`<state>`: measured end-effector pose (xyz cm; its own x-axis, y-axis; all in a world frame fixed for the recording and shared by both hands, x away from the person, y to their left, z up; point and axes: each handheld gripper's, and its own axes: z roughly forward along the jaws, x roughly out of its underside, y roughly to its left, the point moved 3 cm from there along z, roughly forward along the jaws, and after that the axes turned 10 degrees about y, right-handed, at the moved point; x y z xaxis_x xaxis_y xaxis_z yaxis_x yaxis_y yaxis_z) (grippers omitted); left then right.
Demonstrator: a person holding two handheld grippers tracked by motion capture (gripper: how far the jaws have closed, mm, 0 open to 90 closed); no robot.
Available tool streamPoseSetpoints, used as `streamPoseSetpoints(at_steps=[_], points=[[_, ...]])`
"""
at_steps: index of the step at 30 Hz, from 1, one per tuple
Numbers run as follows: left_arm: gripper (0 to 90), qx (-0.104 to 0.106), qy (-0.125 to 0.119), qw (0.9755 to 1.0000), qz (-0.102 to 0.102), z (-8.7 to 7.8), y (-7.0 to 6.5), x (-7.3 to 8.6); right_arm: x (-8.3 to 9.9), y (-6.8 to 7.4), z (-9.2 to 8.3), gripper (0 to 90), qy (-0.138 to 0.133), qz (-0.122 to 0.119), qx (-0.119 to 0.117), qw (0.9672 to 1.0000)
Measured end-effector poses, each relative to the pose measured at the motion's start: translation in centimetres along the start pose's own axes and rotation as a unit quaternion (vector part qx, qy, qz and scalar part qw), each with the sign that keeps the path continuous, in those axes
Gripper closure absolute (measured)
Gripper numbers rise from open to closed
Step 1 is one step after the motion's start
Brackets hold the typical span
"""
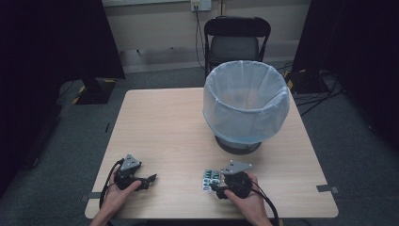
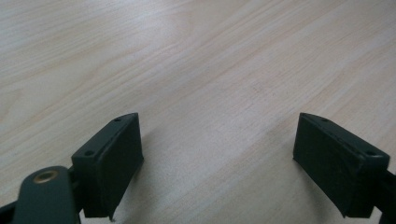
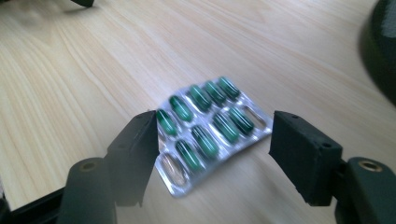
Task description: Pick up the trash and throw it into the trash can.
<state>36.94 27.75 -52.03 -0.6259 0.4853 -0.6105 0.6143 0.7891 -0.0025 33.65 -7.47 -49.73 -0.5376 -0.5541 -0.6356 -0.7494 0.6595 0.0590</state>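
A silver blister pack point(image 1: 210, 177) of green capsules lies on the light wooden table point(image 1: 160, 122) near the front edge, right of centre. My right gripper point(image 1: 213, 181) reaches over it from the right. In the right gripper view the blister pack point(image 3: 210, 130) sits between the jaws of my right gripper point(image 3: 215, 149); the left jaw overlaps its edge and the right jaw stands just beside its corner, with no clear squeeze. My left gripper point(image 1: 149, 180) rests at the front left. In its own view my left gripper point(image 2: 217, 154) stands wide open over bare wood.
A bin lined with a white bag point(image 1: 245, 101) stands on the table at the back right; its dark base point(image 3: 380, 46) shows at the right edge of the right gripper view. A black chair point(image 1: 235, 42) sits behind the table.
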Motion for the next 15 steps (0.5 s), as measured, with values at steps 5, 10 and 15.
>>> streamPoseSetpoints(at_steps=[5, 10, 15], points=[[15.2, 0.000, 0.000, 1.0000, 0.000, 0.0, 0.0, 0.0, -0.9, 0.7, 1.2, 14.0, -0.008, -0.018, -0.007, 0.9998], [15.2, 0.001, 0.000, 1.0000, 0.000, 0.0, 0.0, 0.0, -1.3, 0.2, 2.2, 14.0, 0.001, -0.031, -0.024, 0.9992], [15.2, 0.001, 0.000, 1.0000, 0.000, 0.0, 0.0, 0.0, -1.2, -0.1, 2.9, 13.7, 0.008, -0.039, -0.015, 0.9991]])
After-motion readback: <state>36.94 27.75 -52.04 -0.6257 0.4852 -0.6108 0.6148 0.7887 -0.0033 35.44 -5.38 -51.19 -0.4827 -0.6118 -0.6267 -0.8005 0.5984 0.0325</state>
